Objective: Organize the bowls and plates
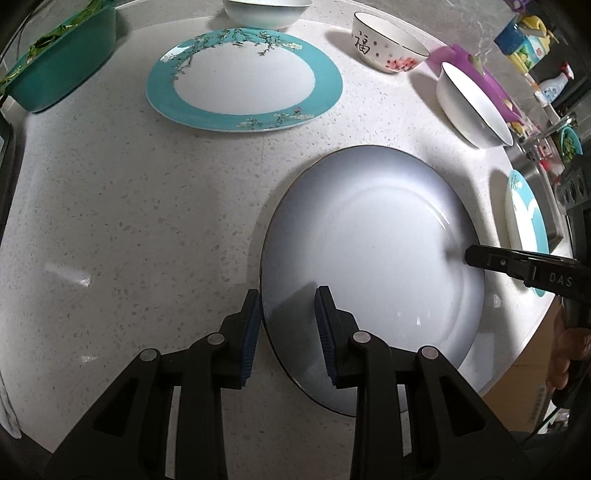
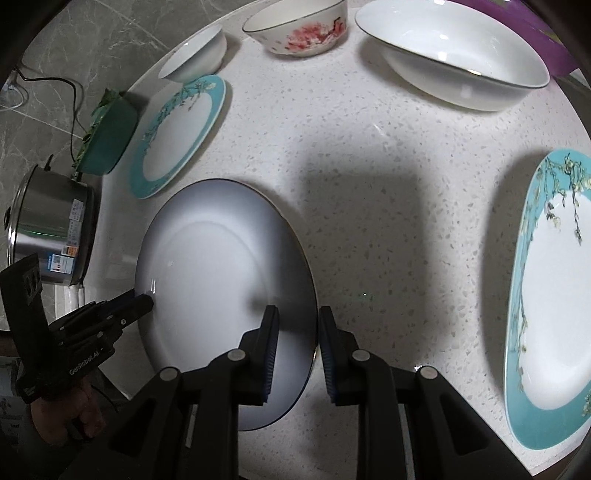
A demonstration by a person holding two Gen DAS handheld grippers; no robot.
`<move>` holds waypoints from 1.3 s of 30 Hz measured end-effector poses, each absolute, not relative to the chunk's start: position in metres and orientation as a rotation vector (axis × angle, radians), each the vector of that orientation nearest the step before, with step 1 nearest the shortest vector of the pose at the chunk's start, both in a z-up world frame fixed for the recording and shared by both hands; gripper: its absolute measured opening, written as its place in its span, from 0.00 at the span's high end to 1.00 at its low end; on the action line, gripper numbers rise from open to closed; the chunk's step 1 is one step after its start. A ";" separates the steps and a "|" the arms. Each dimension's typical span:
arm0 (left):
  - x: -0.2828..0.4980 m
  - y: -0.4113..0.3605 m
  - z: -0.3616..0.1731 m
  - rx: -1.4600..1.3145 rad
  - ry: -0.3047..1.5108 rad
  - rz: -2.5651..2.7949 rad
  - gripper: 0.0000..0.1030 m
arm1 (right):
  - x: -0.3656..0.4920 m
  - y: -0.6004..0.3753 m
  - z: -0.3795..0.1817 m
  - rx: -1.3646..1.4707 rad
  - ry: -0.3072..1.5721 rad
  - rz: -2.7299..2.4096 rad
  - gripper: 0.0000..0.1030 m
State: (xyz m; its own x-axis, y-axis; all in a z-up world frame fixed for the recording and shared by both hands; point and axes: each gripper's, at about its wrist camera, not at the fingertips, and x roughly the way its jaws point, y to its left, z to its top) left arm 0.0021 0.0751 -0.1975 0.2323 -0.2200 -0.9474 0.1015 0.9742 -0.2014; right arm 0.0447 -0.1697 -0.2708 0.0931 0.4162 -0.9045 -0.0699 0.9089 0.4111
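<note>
A large white plate with a dark rim (image 1: 373, 266) lies on the speckled counter; it also shows in the right wrist view (image 2: 221, 295). My left gripper (image 1: 288, 295) is open, its jaws straddling the plate's left rim. My right gripper (image 2: 297, 314) is open, its jaws straddling the opposite rim; it shows in the left wrist view (image 1: 476, 254) over the plate's right side. A teal-rimmed flowered plate (image 1: 243, 79) lies further back, a second one (image 2: 550, 295) to the right. Three bowls stand at the back: a plain white (image 1: 266, 11), a flowered (image 1: 388, 42), a wide white (image 1: 472, 103).
A teal tub with greens (image 1: 55, 62) sits at the back left. A steel pot (image 2: 51, 236) stands beyond the counter's left edge. A purple board (image 1: 480, 77) lies behind the wide bowl. Bottles and clutter (image 1: 532, 44) and a sink are at the far right.
</note>
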 end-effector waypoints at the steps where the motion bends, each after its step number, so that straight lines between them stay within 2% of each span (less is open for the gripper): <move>1: 0.003 0.076 -0.198 -0.100 1.313 -0.222 0.73 | 0.044 -0.170 -0.272 0.301 1.432 0.367 0.76; 7: 0.005 0.080 -0.198 -0.145 1.326 -0.226 0.73 | 0.041 -0.171 -0.274 0.313 1.428 0.362 0.74; 9: 0.006 0.091 -0.191 -0.205 1.310 -0.245 0.73 | 0.039 -0.177 -0.264 0.339 1.400 0.360 0.69; 10: 0.007 0.099 -0.184 -0.233 1.284 -0.256 0.72 | 0.039 -0.182 -0.252 0.361 1.352 0.369 0.60; 11: 0.010 0.106 -0.176 -0.255 1.256 -0.265 0.68 | 0.041 -0.187 -0.239 0.382 1.303 0.382 0.44; 12: 0.016 0.116 -0.166 -0.275 1.219 -0.272 0.60 | 0.046 -0.190 -0.226 0.406 1.251 0.397 0.35; 13: 0.025 0.129 -0.156 -0.290 1.174 -0.272 0.36 | 0.051 -0.191 -0.218 0.423 1.218 0.409 0.18; 14: 0.036 0.141 -0.145 -0.302 1.121 -0.268 0.16 | 0.063 -0.191 -0.204 0.457 1.156 0.451 0.09; 16: 0.055 0.158 -0.131 -0.311 1.052 -0.281 0.04 | 0.086 -0.181 -0.192 0.493 1.123 0.530 0.05; 18: 0.085 0.174 -0.124 -0.306 1.057 -0.295 0.01 | 0.109 -0.168 -0.189 0.518 1.109 0.589 0.05; 24: 0.150 0.201 -0.144 -0.305 1.097 -0.278 0.00 | 0.172 -0.124 -0.225 0.616 1.184 0.616 0.06; 26: 0.164 0.203 -0.154 -0.315 1.125 -0.289 0.00 | 0.179 -0.113 -0.236 0.616 1.203 0.612 0.09; 35: 0.197 0.207 -0.210 -0.387 1.270 -0.377 0.00 | 0.197 -0.105 -0.271 0.640 1.259 0.591 0.13; 39: 0.215 0.203 -0.216 -0.372 1.271 -0.378 0.02 | 0.200 -0.101 -0.278 0.643 1.267 0.602 0.17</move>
